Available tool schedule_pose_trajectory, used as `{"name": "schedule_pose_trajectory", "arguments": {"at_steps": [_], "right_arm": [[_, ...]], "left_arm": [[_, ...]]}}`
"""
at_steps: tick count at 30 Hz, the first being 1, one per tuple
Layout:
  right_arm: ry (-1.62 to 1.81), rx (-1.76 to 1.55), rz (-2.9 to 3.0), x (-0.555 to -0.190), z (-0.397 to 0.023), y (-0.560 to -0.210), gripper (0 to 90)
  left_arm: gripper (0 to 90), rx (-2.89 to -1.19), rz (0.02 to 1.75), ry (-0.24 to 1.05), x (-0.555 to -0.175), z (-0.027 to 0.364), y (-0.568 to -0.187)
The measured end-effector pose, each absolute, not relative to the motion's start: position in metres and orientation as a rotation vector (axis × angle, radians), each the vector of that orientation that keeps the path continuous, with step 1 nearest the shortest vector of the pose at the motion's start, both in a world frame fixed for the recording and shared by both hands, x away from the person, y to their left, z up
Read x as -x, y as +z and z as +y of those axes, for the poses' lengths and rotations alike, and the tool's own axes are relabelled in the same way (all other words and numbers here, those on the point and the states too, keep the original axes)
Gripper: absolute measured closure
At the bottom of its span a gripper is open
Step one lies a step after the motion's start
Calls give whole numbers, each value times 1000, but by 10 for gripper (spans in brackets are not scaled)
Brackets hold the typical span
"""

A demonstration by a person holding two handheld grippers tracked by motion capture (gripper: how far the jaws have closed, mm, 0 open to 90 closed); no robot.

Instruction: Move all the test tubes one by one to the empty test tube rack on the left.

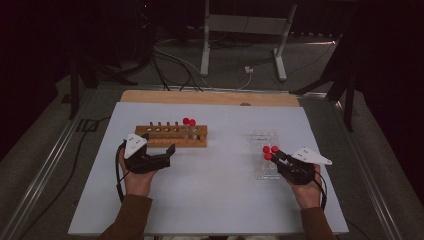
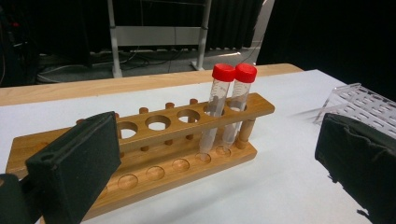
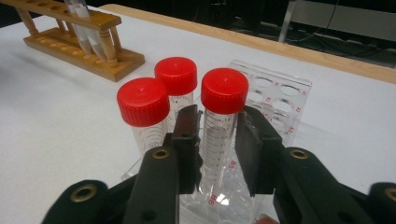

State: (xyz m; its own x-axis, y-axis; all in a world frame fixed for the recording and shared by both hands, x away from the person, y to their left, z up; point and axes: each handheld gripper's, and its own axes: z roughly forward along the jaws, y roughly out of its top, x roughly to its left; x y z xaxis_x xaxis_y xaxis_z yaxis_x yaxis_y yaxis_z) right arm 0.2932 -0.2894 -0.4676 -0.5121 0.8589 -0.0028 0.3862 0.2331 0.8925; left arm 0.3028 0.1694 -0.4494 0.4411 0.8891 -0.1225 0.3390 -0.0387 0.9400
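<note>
**Ana:** Over on the left, the left gripper [image 1: 165, 152] hangs just in front of the wooden rack [image 1: 172, 136], jaws wide apart and nothing between them. Why park it there?

**Ben:** Looks like a steadying post to me. The rack already carries two red-capped tubes [image 2: 231, 105] in its end holes at the right, leaning a touch, and the other holes [image 2: 158, 123] stand free. A hand waiting beside it can brace the wood when the next tube comes in.

**Ana:** Moving across the white table [image 1: 215, 195], bare surface in the middle, then the clear plastic rack [image 1: 264, 142] on the right.

**Ben:** And that's where the action is. Three red-capped tubes stand together at its near end, and the right gripper [image 3: 218, 123] has its pads pressed on the body of the rightmost tube [image 3: 223, 116], just under the cap.

**Ana:** Clamped, then?

**Ben:** Clamped. Gripping below the cap keeps the tube upright and gives it a straight pull out of its hole. Its two neighbours [image 3: 159, 100] stand close on the left, so it pays to come in from the near side.

**Ana:** Tube still seated?

**Ben:** Still in the clear rack, as far as I can judge.
</note>
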Motion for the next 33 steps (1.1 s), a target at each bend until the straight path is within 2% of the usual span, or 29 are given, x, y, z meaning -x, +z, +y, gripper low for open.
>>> {"name": "schedule_pose_trajectory", "arguments": {"at_steps": [18,33], "right_arm": [[1243,-1151,2001,-296,-289,-469,742],[1273,-1178,1985,-296,-291,-453,744]], "left_arm": [[10,-1612,1097,628,-302,169,-451],[10,-1614,1099,623,-302,169,-453]]}}
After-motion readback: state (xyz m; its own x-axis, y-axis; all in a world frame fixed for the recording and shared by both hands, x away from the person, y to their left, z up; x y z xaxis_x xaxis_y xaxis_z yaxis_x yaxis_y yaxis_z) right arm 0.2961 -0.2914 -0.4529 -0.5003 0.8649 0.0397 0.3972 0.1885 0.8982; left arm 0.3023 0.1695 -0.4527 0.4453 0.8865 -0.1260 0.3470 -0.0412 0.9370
